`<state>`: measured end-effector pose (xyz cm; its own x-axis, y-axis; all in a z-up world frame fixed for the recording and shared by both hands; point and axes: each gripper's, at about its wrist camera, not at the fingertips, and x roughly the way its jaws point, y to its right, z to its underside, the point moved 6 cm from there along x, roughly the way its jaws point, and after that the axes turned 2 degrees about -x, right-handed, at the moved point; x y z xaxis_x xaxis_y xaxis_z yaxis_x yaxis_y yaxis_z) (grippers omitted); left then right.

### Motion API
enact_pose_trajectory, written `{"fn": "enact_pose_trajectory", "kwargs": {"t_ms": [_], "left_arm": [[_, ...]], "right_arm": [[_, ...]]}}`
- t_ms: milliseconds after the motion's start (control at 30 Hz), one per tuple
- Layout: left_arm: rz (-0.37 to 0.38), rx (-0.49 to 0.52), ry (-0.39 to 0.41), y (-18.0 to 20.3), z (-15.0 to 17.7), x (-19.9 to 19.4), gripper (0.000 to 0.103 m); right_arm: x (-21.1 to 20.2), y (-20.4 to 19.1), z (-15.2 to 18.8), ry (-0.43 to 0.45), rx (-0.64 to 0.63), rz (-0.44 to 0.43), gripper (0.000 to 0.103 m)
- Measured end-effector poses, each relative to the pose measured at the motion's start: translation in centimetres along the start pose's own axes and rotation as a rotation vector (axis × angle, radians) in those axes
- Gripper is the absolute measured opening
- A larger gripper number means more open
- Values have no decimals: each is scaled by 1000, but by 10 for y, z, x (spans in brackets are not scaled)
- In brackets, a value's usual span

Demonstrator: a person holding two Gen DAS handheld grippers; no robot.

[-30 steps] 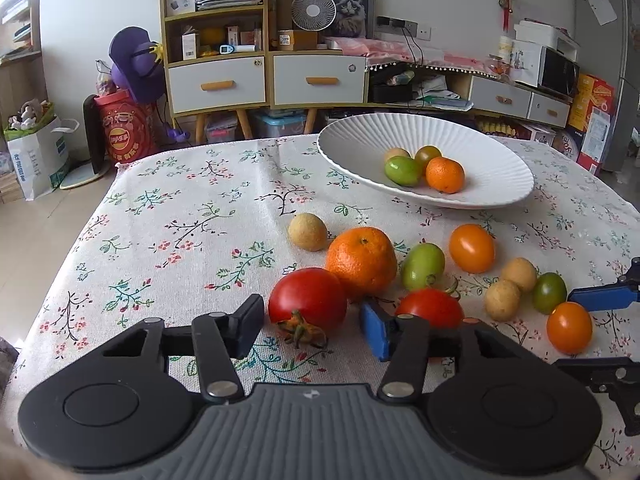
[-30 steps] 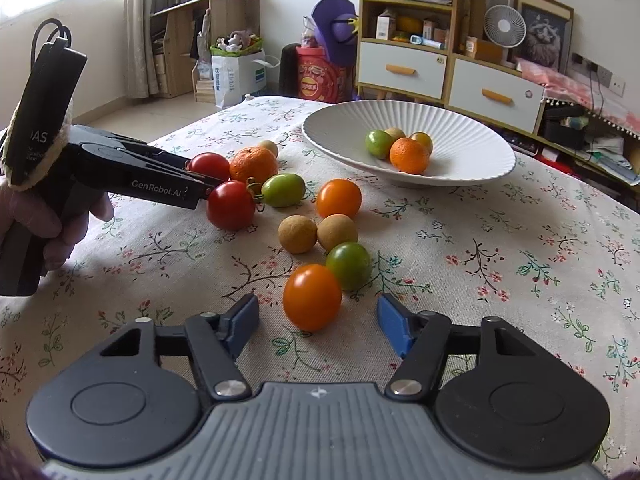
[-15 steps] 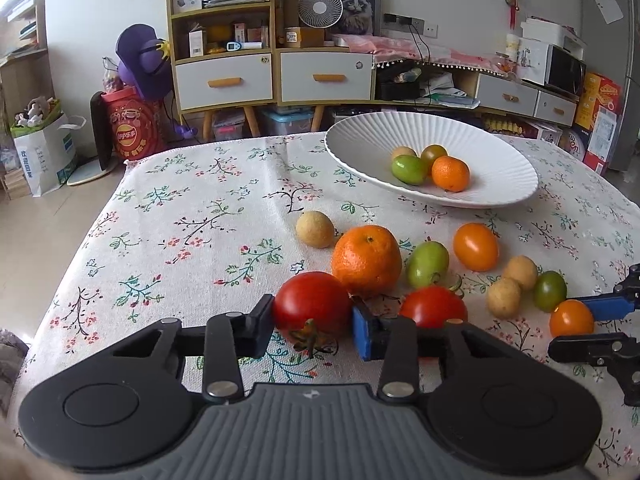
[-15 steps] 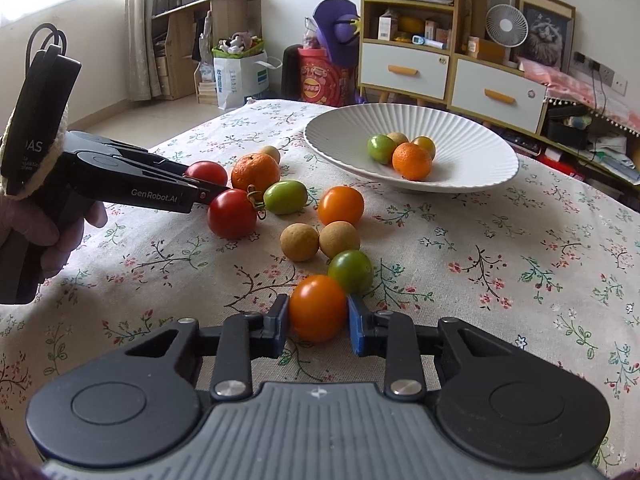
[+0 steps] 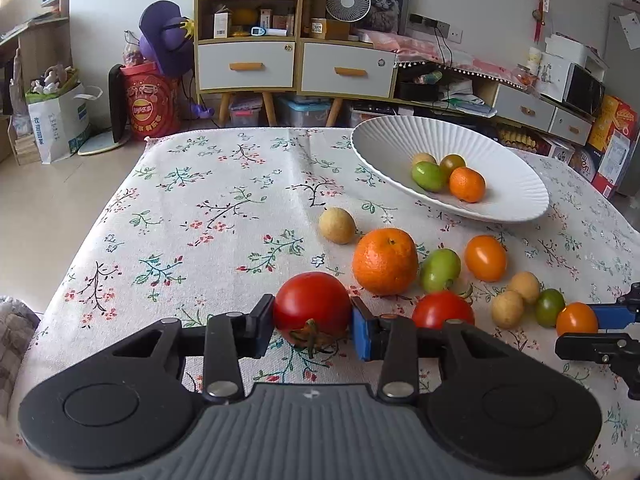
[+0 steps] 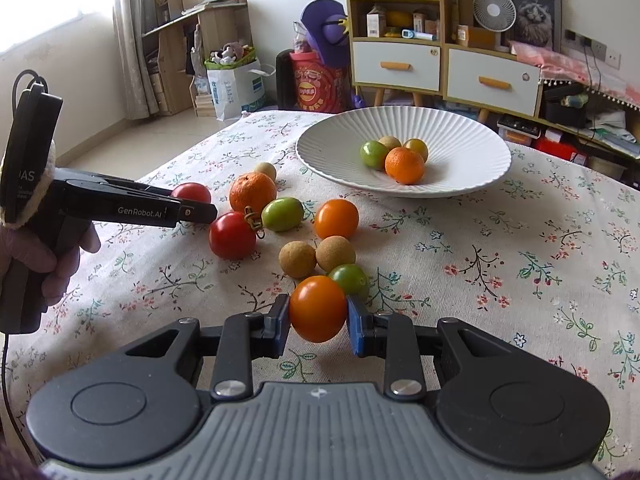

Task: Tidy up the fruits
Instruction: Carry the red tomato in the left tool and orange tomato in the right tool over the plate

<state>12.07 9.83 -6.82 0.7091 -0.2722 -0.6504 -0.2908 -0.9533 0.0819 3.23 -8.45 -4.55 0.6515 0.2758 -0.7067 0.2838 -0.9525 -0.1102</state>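
My left gripper [image 5: 312, 326] is shut on a red tomato [image 5: 312, 304] at the table's near left; the tomato also shows in the right wrist view [image 6: 192, 193]. My right gripper [image 6: 318, 326] is shut on an orange tomato [image 6: 318, 308], which also shows in the left wrist view [image 5: 577, 318]. A white ribbed bowl [image 5: 512, 196] [image 6: 472, 172] at the back holds several small fruits. Loose on the floral cloth lie a big orange [image 5: 385, 261], a second red tomato [image 6: 232, 235], a green fruit [image 6: 282, 213], an orange tomato [image 6: 336, 218] and small tan fruits [image 6: 297, 259].
The table's left edge [image 5: 100, 216] drops to the floor. Behind the table stand a cabinet with drawers [image 5: 292, 64], a red bucket [image 5: 150, 108] and a bag [image 5: 56, 120]. Boxes [image 5: 612, 140] stand at the far right.
Both grippers have closed from open onto their fruits: the left on the red tomato, the right on the orange tomato. Both views have risen slightly.
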Motion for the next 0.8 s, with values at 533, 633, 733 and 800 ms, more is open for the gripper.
{"fn": "enact_pose_trajectory", "kwargs": {"t_ms": [533,633,733,800], "left_arm": [[28,-17,9,23,-21,-13,37],[37,-10,12,31,-25,-13,37],[48,-10,13,38,-30,-13,37],[55,-9,15,43,-33,-13,37]], "right_arm": [[-2,17,-25,26,89,6,27],[-1,18,-28,24,98,10,27],[-1,19,-31,24,101,17,27],[-2,20,-35,26,103,22,27]]}}
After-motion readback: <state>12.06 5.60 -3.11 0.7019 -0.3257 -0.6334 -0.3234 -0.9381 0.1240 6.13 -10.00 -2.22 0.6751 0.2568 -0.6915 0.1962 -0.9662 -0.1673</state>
